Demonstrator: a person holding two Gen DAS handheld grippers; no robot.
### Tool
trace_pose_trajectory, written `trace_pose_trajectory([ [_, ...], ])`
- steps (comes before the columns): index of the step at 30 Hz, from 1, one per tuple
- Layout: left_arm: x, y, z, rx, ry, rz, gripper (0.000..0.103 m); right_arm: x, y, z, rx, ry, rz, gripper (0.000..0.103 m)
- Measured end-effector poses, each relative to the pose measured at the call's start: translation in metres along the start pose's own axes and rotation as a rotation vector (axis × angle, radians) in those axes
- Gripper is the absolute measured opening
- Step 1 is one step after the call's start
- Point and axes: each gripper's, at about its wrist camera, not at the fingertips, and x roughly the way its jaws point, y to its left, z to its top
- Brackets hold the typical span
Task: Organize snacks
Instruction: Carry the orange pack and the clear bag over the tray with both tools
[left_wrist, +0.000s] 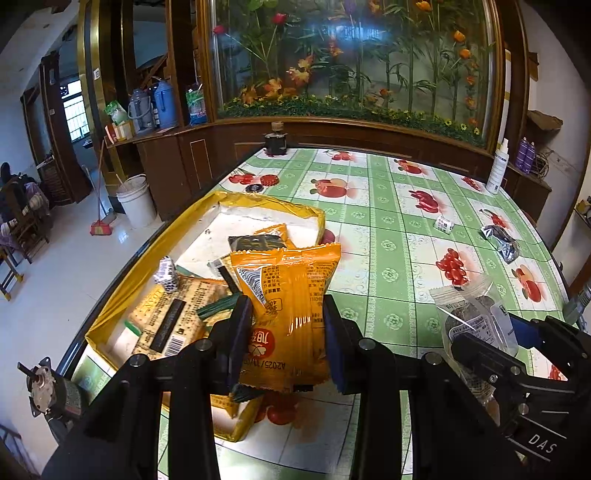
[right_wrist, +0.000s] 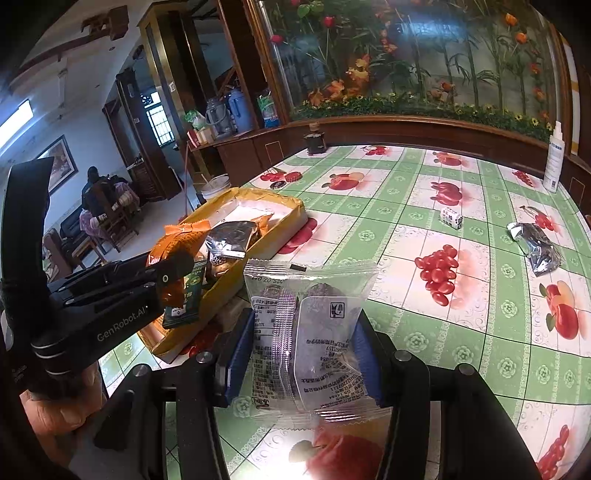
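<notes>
Each camera rides its own hand-held gripper, looking forward and down along the fingers, close above the table (left_wrist: 388, 236); both face the flower cabinet (right_wrist: 424, 59); both share the yellow tray (left_wrist: 207, 221) (right_wrist: 284, 210).

Both grippers, left gripper (left_wrist: 288, 332) and right gripper (right_wrist: 303, 350), were black with blue pads and round silver pivot screws; white "GenRobot.AI" lettering marked one body.

snack packets (left_wrist: 192, 314) in box (left_wrist: 258, 203), box on table (left_wrist: 388, 229)
</notes>
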Motion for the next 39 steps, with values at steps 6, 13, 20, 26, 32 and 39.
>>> trace_pose_trajectory([
  [6, -0.002, 0.012, -0.001, -0.018, -0.009, 0.014, 0.035, 0.002, 0.009, 0.001, -0.014, 0.0, 0.013, 0.053],
  [13, 0.001, 0.029, -0.001, -0.05, -0.005, 0.03, 0.035, 0.004, 0.018, 0.003, -0.027, 0.001, 0.022, 0.053],
  [20, 0.005, 0.044, -0.002, -0.077, 0.003, 0.044, 0.035, 0.01, 0.029, 0.007, -0.043, 0.005, 0.039, 0.053],
  [26, 0.01, 0.06, -0.002, -0.104, 0.013, 0.054, 0.035, 0.024, 0.04, 0.013, -0.061, 0.02, 0.062, 0.053],
  [32, 0.015, 0.077, -0.002, -0.133, 0.021, 0.073, 0.035, 0.04, 0.052, 0.02, -0.077, 0.03, 0.088, 0.053],
  [39, 0.022, 0.094, 0.0, -0.157, 0.032, 0.091, 0.035, 0.06, 0.062, 0.027, -0.091, 0.048, 0.113, 0.052],
])
